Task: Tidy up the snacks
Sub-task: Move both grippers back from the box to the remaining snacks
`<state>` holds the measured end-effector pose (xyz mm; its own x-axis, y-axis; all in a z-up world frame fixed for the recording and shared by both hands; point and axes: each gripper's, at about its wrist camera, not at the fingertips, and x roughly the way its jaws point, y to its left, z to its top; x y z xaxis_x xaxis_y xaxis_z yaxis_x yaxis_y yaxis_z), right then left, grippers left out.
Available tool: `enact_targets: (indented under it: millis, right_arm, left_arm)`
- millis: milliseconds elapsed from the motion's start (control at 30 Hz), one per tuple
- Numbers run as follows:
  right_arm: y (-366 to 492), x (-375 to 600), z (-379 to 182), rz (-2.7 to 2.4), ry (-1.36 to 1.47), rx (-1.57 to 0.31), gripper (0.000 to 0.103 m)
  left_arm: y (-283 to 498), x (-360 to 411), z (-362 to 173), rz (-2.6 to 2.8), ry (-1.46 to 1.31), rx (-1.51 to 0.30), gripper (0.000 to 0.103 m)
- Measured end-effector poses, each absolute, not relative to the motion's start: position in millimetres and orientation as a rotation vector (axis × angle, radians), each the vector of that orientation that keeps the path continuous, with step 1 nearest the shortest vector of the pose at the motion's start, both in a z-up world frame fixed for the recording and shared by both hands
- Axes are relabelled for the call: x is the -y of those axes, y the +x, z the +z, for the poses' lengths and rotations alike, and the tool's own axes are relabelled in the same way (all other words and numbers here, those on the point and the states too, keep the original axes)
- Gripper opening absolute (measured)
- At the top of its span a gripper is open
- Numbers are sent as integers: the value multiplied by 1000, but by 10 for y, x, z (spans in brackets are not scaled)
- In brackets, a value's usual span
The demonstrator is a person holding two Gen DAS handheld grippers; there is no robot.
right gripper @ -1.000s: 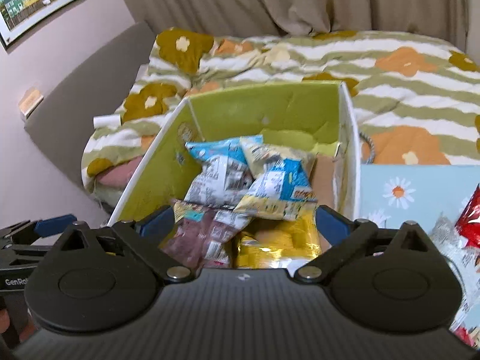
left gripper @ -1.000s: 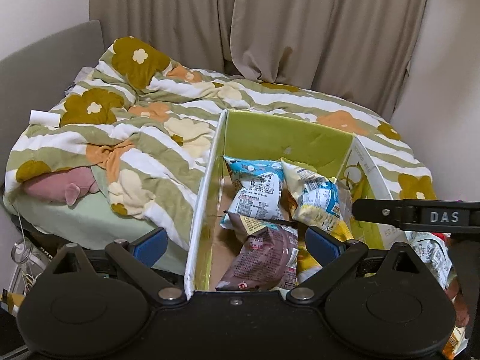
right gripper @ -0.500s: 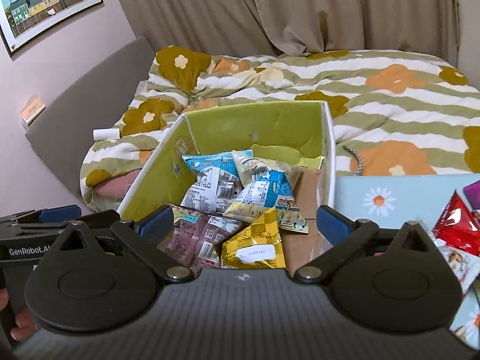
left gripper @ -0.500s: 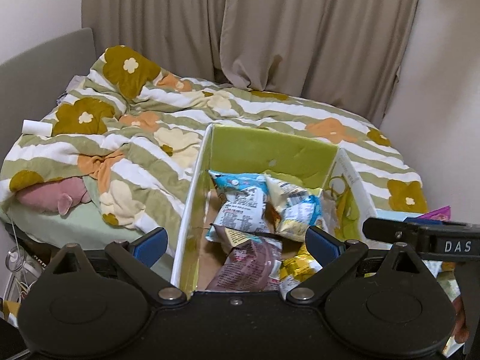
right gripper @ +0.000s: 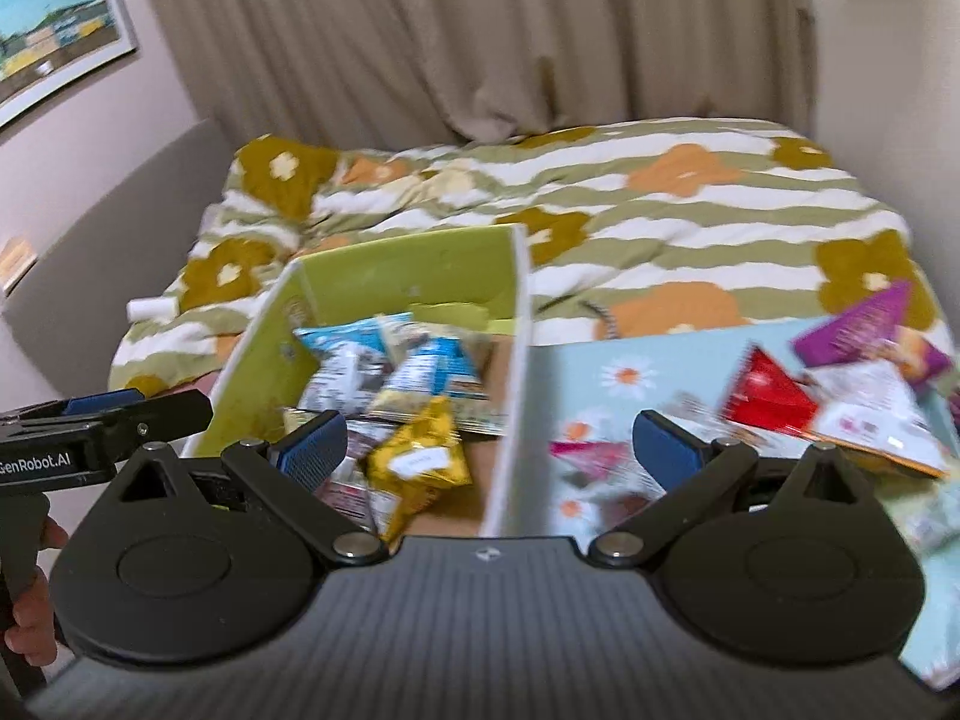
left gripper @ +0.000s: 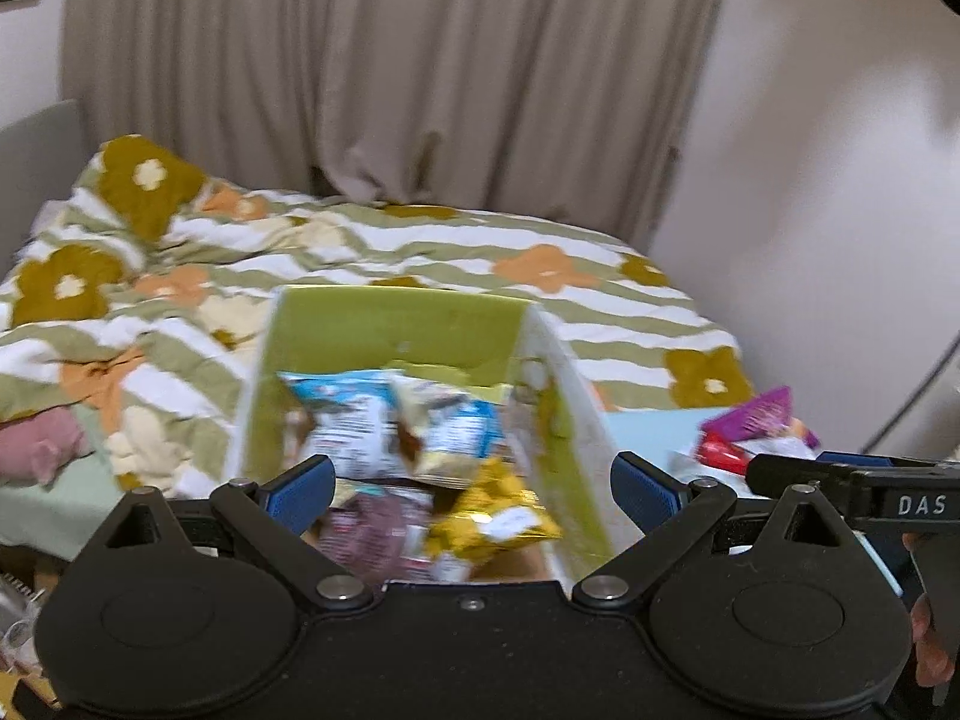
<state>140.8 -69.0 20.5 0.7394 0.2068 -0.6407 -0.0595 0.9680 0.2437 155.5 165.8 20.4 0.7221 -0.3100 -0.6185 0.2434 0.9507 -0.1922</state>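
A green-lined cardboard box (left gripper: 396, 324) (right gripper: 408, 270) sits on the bed's near edge and holds several snack packets: a blue-white one (left gripper: 348, 420) (right gripper: 342, 360), a yellow one (left gripper: 498, 516) (right gripper: 420, 456) and a maroon one (left gripper: 372, 534). More packets lie loose on a light blue daisy mat (right gripper: 600, 378) right of the box: a red one (right gripper: 774, 396) and a purple one (right gripper: 864, 324) (left gripper: 756, 414). My left gripper (left gripper: 471, 492) is open and empty above the box's near end. My right gripper (right gripper: 489, 450) is open and empty over the box's right wall.
A striped floral duvet (left gripper: 420, 252) covers the bed behind the box. A pink plush (left gripper: 36, 444) lies at the left edge. Beige curtains (right gripper: 480, 30) hang behind, a grey headboard (right gripper: 120, 210) at left, a wall at right.
Both grippers have pulled back and risen, and both views have swung right. A yellow packet now lies in the box. More of the mat's loose packets show. Both grippers stayed open.
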Motion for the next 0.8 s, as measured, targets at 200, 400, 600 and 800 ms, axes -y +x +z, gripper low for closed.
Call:
enact_targets:
  millis: [200, 400, 600, 800]
  right_arm:
    - [1046, 1170, 240, 24, 229, -678, 103]
    - [854, 1702, 203, -60, 208, -664, 103]
    - [953, 2296, 83, -58, 211, -693, 103]
    - [1263, 2825, -77, -34, 253, -751, 103]
  left_arm:
    - [1481, -1216, 152, -404, -69, -713, 100]
    - [1468, -605, 125, -476, -9, -704, 100]
    - [1555, 37, -4, -465, 17, -739, 100]
    - [1690, 656, -254, -436, 165, -757, 100]
